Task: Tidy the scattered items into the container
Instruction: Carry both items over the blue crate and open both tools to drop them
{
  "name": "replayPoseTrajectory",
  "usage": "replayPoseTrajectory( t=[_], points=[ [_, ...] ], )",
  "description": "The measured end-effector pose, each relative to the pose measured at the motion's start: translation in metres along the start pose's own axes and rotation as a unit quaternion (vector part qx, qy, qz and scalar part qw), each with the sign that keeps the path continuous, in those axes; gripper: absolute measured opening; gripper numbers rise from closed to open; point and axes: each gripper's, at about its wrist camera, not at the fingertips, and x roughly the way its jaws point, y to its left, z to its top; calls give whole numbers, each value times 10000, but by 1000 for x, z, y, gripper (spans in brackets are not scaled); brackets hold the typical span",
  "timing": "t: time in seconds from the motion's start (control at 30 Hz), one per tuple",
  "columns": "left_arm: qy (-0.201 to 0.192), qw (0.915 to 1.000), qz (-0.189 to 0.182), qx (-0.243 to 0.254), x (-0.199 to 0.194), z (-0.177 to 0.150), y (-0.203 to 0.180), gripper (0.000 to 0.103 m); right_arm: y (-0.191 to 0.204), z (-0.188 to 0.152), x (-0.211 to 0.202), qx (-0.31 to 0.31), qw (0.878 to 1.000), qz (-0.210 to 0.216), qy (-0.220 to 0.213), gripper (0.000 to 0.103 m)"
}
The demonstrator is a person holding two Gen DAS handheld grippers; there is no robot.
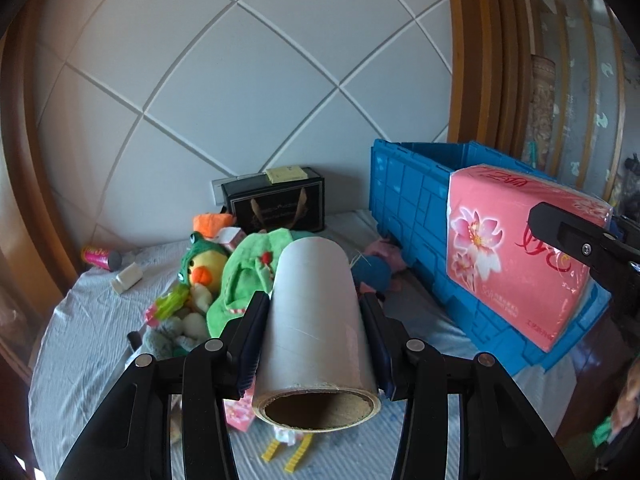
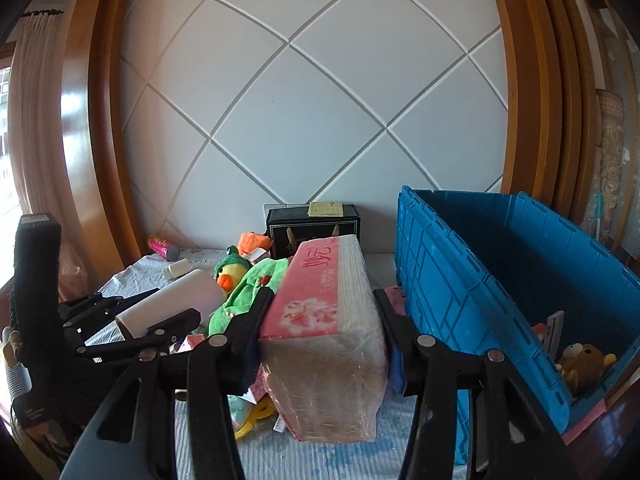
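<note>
My left gripper [image 1: 316, 308] is shut on a white roll of film [image 1: 316, 320] with a cardboard core, held up above the bed; the same roll [image 2: 172, 300] and left gripper [image 2: 160, 320] show at the left of the right wrist view. My right gripper [image 2: 322, 308] is shut on a pink tissue pack [image 2: 324, 312] with flower print, lifted just left of the blue crate [image 2: 480, 280]. In the left wrist view the tissue pack [image 1: 516, 256] hangs in front of the crate [image 1: 408, 200]. A brown bear toy [image 2: 584, 364] lies inside the crate.
On the grey sheet [image 1: 88, 340] lie a duck plush in a green hood [image 1: 200, 268], a green cloth [image 1: 244, 280], a pink can [image 1: 100, 258], a small white bottle [image 1: 128, 278] and yellow clips [image 1: 288, 448]. A black box [image 1: 276, 200] stands against the quilted wall.
</note>
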Motion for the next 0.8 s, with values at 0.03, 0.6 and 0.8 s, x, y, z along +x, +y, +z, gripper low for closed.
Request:
replayPoseTrajectory(
  t=[0.03, 0.6, 0.8],
  points=[
    [-56, 10000, -16, 25, 2, 5, -14, 46, -16, 4, -3, -3, 10000, -39, -77, 49],
    [37, 9993, -358, 93, 57, 73, -307, 46, -308, 16, -10, -26, 9993, -382, 26, 49],
    [435, 9979, -379, 295, 84, 64, -367, 46, -366, -2, 0, 217, 9984, -461, 243, 49]
  ],
)
